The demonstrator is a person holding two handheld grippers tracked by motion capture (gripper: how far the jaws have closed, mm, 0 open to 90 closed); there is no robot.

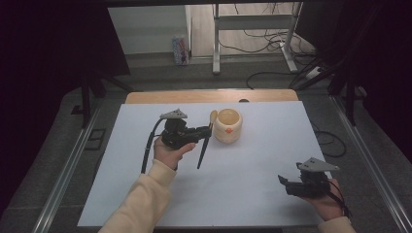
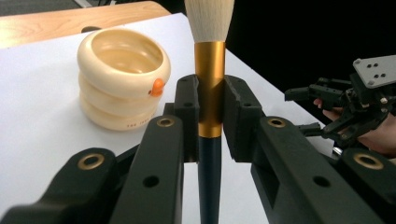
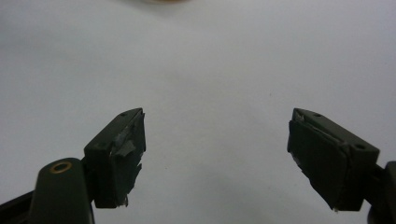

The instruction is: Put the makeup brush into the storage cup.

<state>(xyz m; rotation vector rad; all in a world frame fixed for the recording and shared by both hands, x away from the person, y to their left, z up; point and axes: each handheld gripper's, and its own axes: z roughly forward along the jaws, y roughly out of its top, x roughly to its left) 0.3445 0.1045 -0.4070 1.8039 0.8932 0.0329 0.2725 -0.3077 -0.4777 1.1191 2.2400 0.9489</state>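
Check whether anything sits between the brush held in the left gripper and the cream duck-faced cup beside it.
Nothing visible does. The left gripper is shut on the brush, bristles close by the cup; bare white table lies between. The right gripper waits far off, jaws open.

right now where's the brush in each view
High view: the brush is left of centre, clamped in the left gripper, bristles up beside the cup.
Left gripper view: it stands upright in the centre, jaws shut on its gold band, cup to its left.
Right gripper view: not in it; open jaws over the white sheet.
Shared landmark: the white sheet.
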